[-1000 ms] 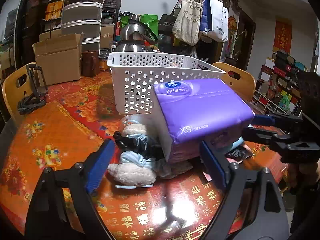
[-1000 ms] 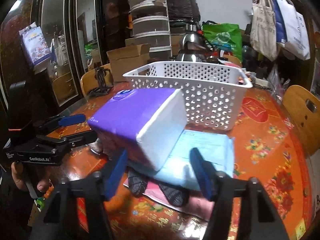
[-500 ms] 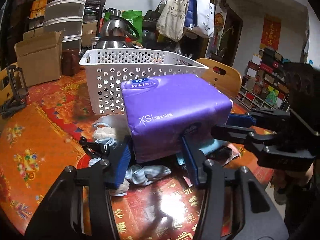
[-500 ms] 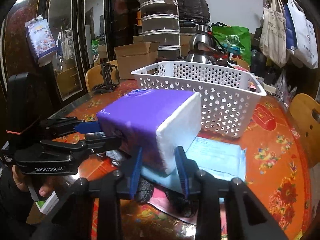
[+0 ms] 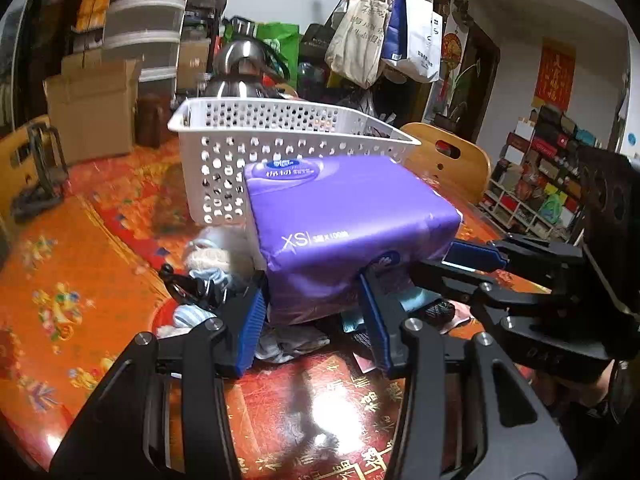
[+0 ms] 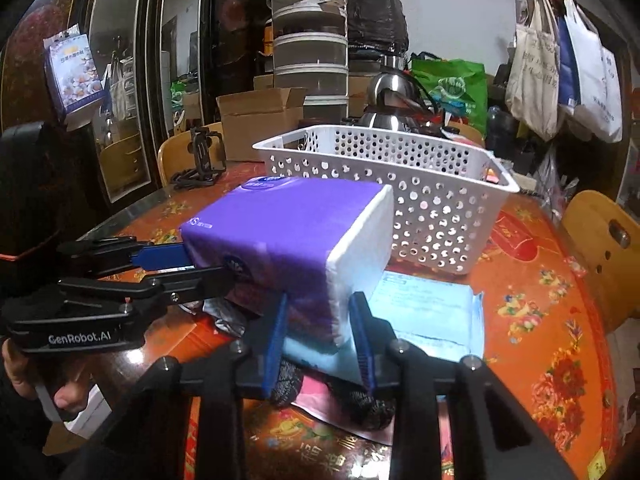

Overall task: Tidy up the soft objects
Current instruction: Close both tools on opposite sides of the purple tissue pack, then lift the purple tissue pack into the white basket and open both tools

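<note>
purple tissue pack (image 5: 344, 216) | clamped in left gripper (image 5: 316, 316) | right gripper (image 6: 320, 340) clamps its white end

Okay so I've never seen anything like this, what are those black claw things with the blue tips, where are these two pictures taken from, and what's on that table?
There is no robot here. A person holds a hand-held two-finger gripper in each hand, and each has a wide-angle camera looking forward along its fingers. So one picture looks out from the left gripper, with the other tool at its right edge, and the other looks out from the right gripper, with the other tool at its left edge.

Both grip the same thing: a purple tissue pack, one at each end. The left jaws are closing a little further on it; the right pads already press its white end.

Beneath it, on the red and orange tablecloth, lie a pale blue packet, dark socks and a fluffy bundle of cloth. Behind stands a white perforated basket, probably where the soft things go.
</note>
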### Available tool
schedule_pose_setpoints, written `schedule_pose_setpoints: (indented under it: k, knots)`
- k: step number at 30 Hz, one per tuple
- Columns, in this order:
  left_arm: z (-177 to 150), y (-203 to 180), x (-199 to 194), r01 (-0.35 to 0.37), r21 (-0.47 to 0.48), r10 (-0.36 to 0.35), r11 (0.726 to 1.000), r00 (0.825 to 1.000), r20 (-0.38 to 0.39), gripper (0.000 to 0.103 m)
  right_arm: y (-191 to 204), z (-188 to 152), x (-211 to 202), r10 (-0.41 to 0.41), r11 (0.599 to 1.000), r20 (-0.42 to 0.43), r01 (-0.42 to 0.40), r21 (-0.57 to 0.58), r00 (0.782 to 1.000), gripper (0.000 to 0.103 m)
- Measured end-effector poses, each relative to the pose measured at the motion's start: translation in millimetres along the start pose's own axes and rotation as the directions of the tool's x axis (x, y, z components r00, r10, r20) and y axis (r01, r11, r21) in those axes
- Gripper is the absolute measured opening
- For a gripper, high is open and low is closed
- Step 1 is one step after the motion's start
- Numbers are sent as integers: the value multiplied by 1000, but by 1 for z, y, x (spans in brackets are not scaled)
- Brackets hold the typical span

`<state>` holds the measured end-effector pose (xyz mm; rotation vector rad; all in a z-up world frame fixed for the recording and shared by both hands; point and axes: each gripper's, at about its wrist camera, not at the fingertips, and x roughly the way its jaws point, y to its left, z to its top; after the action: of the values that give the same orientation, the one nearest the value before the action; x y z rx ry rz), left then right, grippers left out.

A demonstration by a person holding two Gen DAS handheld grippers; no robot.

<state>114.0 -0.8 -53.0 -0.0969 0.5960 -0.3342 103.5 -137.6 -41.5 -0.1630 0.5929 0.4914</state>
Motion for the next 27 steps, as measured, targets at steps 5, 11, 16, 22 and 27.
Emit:
schedule_pose_setpoints:
  k: [5,11,16,22,27]
  knots:
    - [3,-4,-7,-5,17,5,1000,1000,8,43,3,0,-5,-7,1000,10,7,-10,1000,30]
    - [7,-8,-14,-8,17,8,1000,1000,20,43,5,1,-10,-13,1000,32,13,-6,999,30]
    - [18,-15,-22,-6,30,5,1000,999,47,43,2,8,-20,-26,1000,63,26,-1,998,30]
    - [38,-25,-30,-4,51,0,999,997,75,43,-4,22,-33,-42,999,97,43,-4,994,30]
    - [67,-33,-35,-1,67,-6,998,995,98,43,-9,43,-44,-72,997,130,75,-20,989,30]
